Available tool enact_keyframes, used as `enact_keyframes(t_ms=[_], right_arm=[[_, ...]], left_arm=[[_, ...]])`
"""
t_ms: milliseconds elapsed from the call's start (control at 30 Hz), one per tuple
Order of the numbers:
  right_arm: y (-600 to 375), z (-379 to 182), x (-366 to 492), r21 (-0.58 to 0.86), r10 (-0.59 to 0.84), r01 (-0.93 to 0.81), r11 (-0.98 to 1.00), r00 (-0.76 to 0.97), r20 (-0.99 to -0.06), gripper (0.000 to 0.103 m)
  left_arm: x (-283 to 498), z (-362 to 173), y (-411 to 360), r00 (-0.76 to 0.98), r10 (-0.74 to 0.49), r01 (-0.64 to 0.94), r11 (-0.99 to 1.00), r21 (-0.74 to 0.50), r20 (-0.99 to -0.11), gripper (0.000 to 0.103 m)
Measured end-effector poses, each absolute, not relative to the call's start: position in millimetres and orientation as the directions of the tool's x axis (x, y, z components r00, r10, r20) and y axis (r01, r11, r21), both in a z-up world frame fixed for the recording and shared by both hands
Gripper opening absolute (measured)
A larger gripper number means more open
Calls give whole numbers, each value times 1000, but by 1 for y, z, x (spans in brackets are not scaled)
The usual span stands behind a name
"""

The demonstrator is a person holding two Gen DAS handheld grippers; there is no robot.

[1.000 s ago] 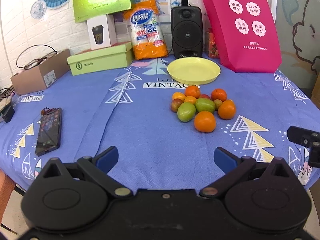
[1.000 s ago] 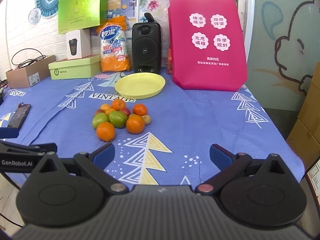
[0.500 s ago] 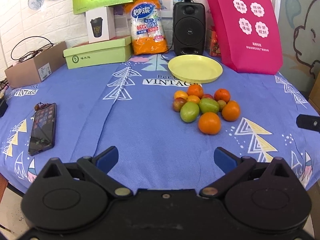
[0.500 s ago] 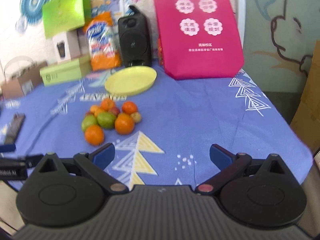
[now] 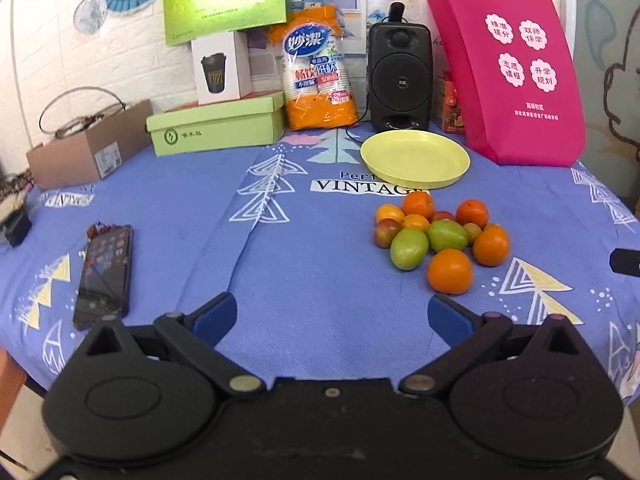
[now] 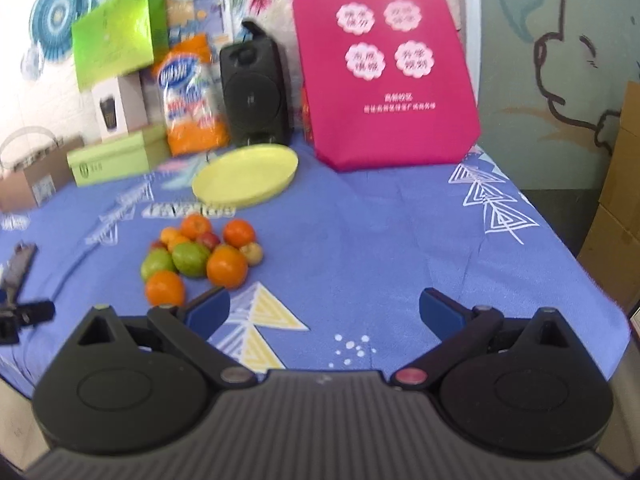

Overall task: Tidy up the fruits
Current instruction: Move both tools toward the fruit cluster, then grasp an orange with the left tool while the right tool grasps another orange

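The jaws of the left gripper (image 5: 332, 316) are seen spread wide with nothing between them, their blue pads held level and low over the cloth-covered worktop (image 5: 304, 280). The jaws of the right gripper (image 6: 325, 312) are likewise spread wide and empty, and the right wrist view is blurred.

Places are given from the fruit pile (image 5: 440, 236). It is found ahead and to the right of the left gripper, and ahead and to the left of the right gripper, resting on the blue printed cloth. The pile is made up of round, smooth-skinned pieces packed touching one another: several orange ones, two larger green ones and a few small reddish ones. The nearest orange fruit (image 5: 449, 271) lies at the pile's front edge.

Just behind the pile, a shallow round yellow plate (image 5: 415, 158) is set, matte and bare. Behind the plate, a black boxy speaker (image 5: 399, 78) stands upright, and to the pile's far right a pink fabric bag (image 5: 508, 68) is propped. Well to the pile's left, a dark glossy phone (image 5: 105, 276) lies flat.
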State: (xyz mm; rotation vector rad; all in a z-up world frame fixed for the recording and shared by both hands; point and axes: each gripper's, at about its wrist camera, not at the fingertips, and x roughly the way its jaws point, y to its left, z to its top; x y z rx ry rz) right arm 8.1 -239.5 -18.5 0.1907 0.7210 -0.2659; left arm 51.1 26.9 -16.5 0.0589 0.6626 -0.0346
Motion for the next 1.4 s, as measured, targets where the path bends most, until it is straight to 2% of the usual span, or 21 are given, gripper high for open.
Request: enact_keyframes(t_ms=[167,267,533,933,1033,1167,1300,1400], right_arm=[[-242,-21,15,146,-85,247,958,729,-679,103],[-241,-23,22,126,-97,254,959,713,-694,103],[-244,-32,40,115,-77,220,969,707,-703,103],[-240,-50,73,96,27,55,994,718,-695,103],[-243,-53,77,90,40,31,995,725,-688,103],[-246,-60,80,76,51,3,997,725,-687,97],[-247,-65,84,88,89,-38,995,722,-687,94],[-247,-68,89,98,119,-70,993,722,-681,89]], left_arm=[[58,-19,20,774,-59,98,995,28,-630,103],[66,-23,24,760,-87,89,996,-29,-645,103],[86,-31,20,760,-86,114,994,2,-644,103],[127,-60,-12,703,-230,252,965,-68,-673,103],[133,-66,-23,696,-260,291,954,-69,-669,97],[140,-80,-35,672,-295,335,939,-77,-679,78],[148,-95,-41,647,-313,345,933,-98,-696,76],[155,-100,-44,646,-324,344,932,-116,-691,71]])
